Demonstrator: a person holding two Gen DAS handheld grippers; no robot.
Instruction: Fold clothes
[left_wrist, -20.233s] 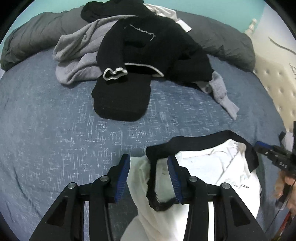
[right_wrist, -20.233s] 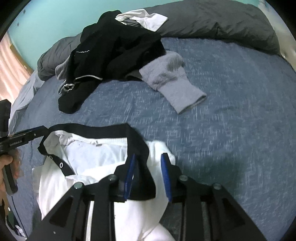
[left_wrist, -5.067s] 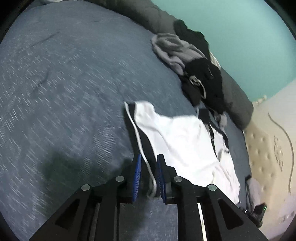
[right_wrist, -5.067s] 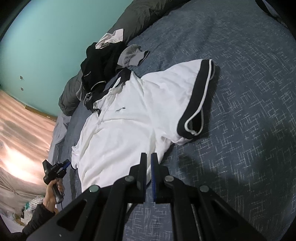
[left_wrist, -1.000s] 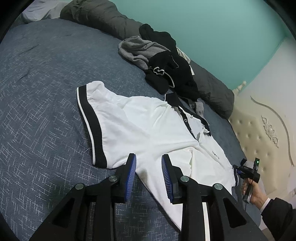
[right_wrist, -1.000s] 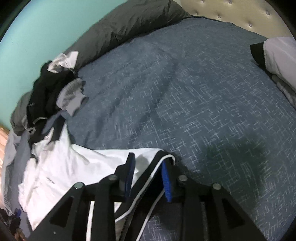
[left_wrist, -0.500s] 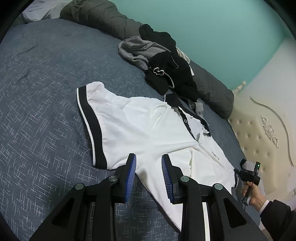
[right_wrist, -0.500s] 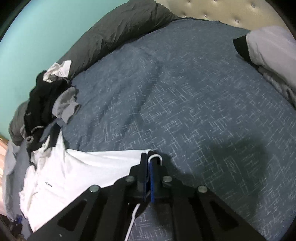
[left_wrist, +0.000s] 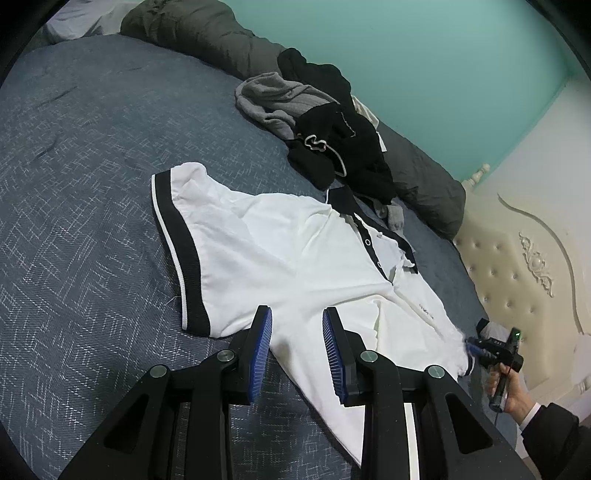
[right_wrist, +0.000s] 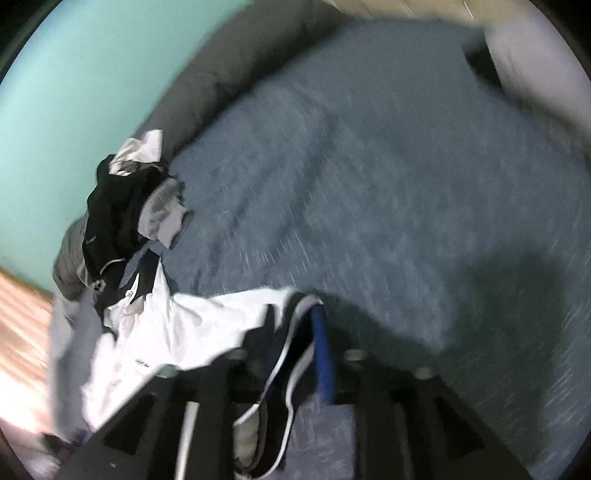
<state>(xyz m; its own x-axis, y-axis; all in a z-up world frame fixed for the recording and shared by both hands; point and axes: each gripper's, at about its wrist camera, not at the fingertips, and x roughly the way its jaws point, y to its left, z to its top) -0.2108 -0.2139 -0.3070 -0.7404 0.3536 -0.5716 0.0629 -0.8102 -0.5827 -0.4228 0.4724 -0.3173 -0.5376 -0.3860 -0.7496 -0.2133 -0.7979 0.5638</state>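
Note:
A white polo shirt (left_wrist: 280, 254) with black collar and black sleeve bands lies spread on the blue bedspread (left_wrist: 81, 206). My left gripper (left_wrist: 297, 332) is open and empty, just above the shirt's side edge below the near sleeve (left_wrist: 177, 236). My right gripper (right_wrist: 299, 332) is shut on the far sleeve's black band (right_wrist: 295, 354) and holds it lifted off the bed; this view is motion-blurred. In the left wrist view the right gripper (left_wrist: 472, 347) shows at the shirt's far sleeve.
A pile of black and grey clothes (left_wrist: 325, 140) lies at the far side beside a grey duvet roll (left_wrist: 207, 40). The cream padded headboard (left_wrist: 517, 273) stands at right. A pale folded garment (right_wrist: 535, 62) lies at top right in the right wrist view.
My right gripper has lifted the far sleeve and is swinging with it; its view is now blurred. My left gripper has stayed open and hardly moved.

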